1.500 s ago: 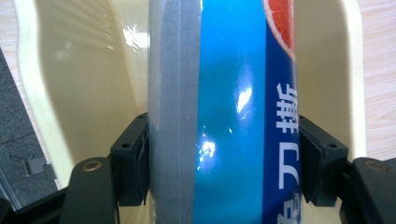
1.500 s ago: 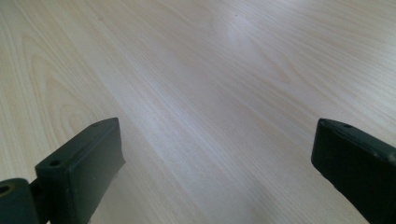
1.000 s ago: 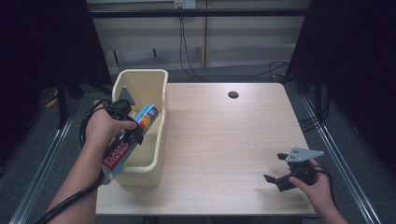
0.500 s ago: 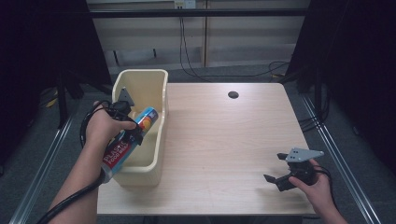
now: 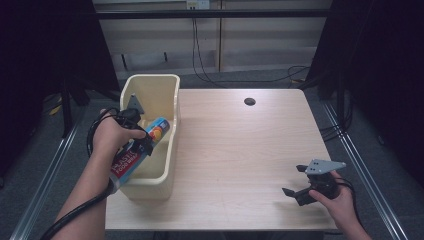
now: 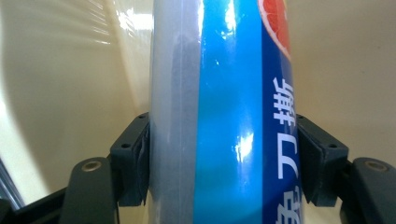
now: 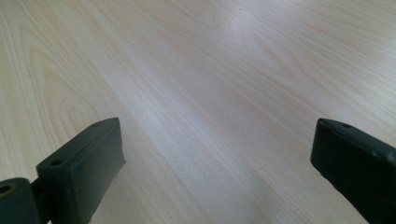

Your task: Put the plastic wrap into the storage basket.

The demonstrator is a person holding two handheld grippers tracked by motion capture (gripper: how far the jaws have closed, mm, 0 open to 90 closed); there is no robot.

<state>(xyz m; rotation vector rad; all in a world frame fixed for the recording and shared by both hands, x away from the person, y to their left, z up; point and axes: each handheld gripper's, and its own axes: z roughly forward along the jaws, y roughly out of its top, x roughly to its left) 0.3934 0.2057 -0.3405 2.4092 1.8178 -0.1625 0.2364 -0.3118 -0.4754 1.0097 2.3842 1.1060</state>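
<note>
A long blue and red roll of plastic food wrap (image 5: 137,151) lies slanted over the cream bin (image 5: 165,90) at the table's left edge. My left gripper (image 5: 141,141) is shut on the roll's middle. In the left gripper view both pads (image 6: 135,158) press the roll (image 6: 224,112), with the bin's cream wall (image 6: 70,70) behind it. My right gripper (image 5: 296,184) rests low over the table near the front right corner, jaws wide apart. In the right gripper view its fingers (image 7: 88,154) stand open over bare wood (image 7: 210,93).
The light wooden table (image 5: 240,150) has a dark cable hole (image 5: 249,101) at the back. Cables hang behind the table along the wall. Dark floor and metal rails flank both sides.
</note>
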